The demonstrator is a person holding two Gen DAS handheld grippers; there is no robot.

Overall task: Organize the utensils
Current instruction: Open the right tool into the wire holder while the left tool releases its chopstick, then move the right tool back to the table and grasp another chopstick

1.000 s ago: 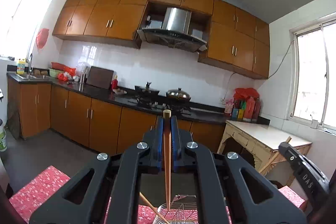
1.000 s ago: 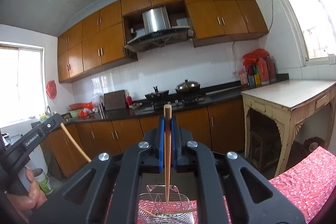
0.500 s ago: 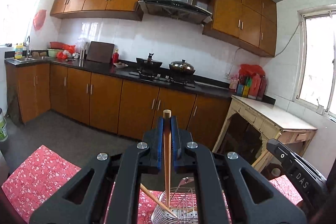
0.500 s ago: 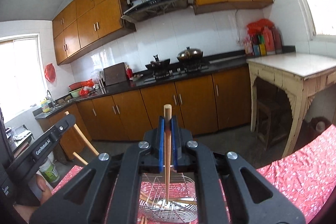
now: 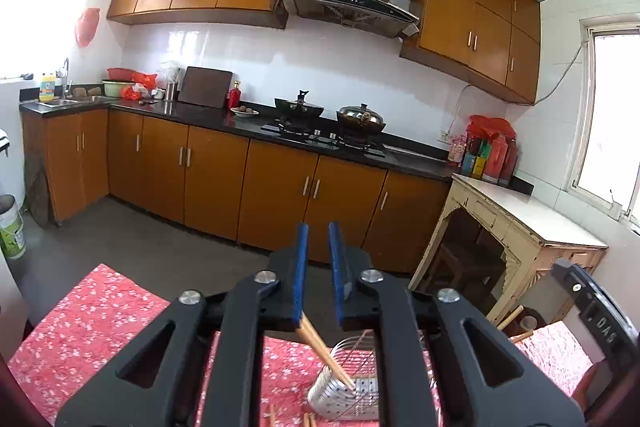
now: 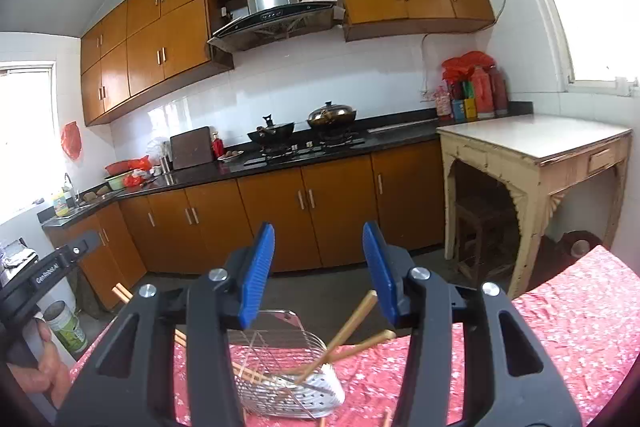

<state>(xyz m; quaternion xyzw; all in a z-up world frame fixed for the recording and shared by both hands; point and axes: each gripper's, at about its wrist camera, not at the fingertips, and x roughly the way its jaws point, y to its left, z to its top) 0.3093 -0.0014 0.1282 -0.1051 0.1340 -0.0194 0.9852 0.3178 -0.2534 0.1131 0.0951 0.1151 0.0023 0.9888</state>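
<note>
Nearest us, our left gripper (image 5: 318,271) is opening its blue tongs, a narrow gap now between them where half a second ago they were clamped on an upright chopstick. That pair of chopsticks (image 5: 326,357) has slid down and leans from the left pad into the metal basket (image 5: 344,391), tips resting inside it. Our right gripper (image 6: 318,269) is opening wider, nothing between its tongs; the chopstick it held a moment ago has dropped, and two brass-coloured sticks (image 6: 352,327) now lie tilted across the basket's right rim.

The basket sits on the red flowered cloth (image 6: 560,327), directly below both grippers. A few more stick ends (image 5: 290,419) show on the cloth just in front of the basket, so we judge the sorting unfinished: both releases look done, and more pieces wait.

Beyond the basket, well apart, stand the pale side table (image 6: 532,147) and the kitchen counter (image 5: 256,125).
</note>
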